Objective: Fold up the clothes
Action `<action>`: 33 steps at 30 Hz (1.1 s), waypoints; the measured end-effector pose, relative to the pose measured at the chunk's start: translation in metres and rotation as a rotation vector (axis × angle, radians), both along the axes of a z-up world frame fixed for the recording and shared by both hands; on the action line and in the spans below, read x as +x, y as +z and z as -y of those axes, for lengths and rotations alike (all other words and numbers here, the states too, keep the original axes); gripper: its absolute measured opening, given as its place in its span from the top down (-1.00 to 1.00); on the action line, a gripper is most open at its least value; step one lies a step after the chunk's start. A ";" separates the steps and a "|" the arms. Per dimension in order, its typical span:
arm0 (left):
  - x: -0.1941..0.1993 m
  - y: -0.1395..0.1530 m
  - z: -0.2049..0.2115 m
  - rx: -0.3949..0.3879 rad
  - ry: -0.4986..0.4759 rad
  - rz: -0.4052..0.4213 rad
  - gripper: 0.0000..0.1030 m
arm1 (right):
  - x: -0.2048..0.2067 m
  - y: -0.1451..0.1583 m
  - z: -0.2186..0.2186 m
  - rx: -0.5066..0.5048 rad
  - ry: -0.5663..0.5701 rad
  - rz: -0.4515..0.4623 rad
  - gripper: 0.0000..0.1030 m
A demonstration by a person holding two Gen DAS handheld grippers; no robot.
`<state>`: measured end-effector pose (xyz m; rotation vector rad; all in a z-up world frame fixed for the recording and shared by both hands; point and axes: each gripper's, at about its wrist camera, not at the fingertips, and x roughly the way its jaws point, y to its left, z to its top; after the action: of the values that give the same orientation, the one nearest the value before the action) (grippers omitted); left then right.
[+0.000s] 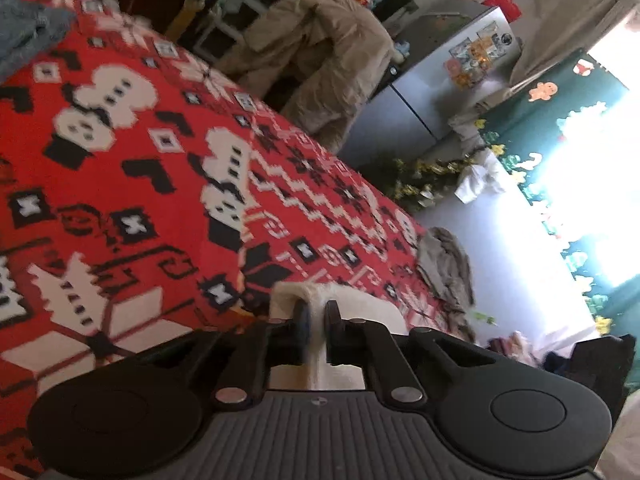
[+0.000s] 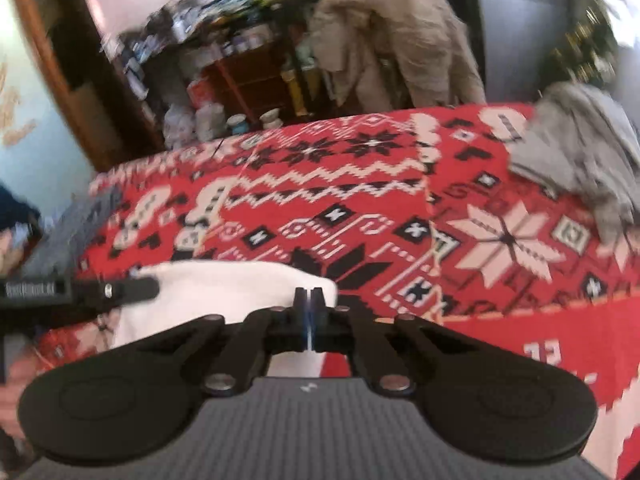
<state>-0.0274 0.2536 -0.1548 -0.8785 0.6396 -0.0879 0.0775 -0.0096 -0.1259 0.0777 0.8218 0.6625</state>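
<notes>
In the left wrist view, the left gripper (image 1: 316, 312) sits at the bottom centre of the frame, its fingers (image 1: 301, 314) drawn narrow on a fold of the white garment (image 1: 360, 308), which bunches between and just beyond them. In the right wrist view, the right gripper (image 2: 308, 300) is also bottom centre, its fingers (image 2: 299, 300) nearly together and pinching the near right corner of the same white garment (image 2: 224, 280).

From that corner the cloth's long axis runs leftward across the lower frame to the other gripper, seen as a dark bar at the lower left edge. So each hand seems to hold one end of a single edge, with the garment's body below and behind the fingers rather than ahead.

Ahead, mid frame, lies the open red patterned cover (image 2: 360, 200), which I judge to be where the cloth would be laid. Farther off, at the upper right, a crumpled grey garment (image 2: 580, 152) waits, well apart from both hands.
</notes>
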 end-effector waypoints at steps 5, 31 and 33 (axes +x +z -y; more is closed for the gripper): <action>0.007 -0.012 -0.016 -0.174 0.042 -0.004 0.40 | -0.005 0.005 -0.017 0.039 0.107 0.015 0.82; -0.063 0.003 0.069 0.146 -0.156 -0.042 0.95 | -0.126 -0.004 0.018 -0.048 0.201 0.045 0.84; -0.079 0.001 0.067 0.150 -0.153 -0.052 0.95 | -0.139 -0.005 0.024 -0.053 0.208 0.048 0.84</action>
<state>-0.1065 0.1865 -0.1538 -0.6884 0.7519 -0.1527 -0.0614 -0.0334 -0.1306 -0.0730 0.8072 0.8351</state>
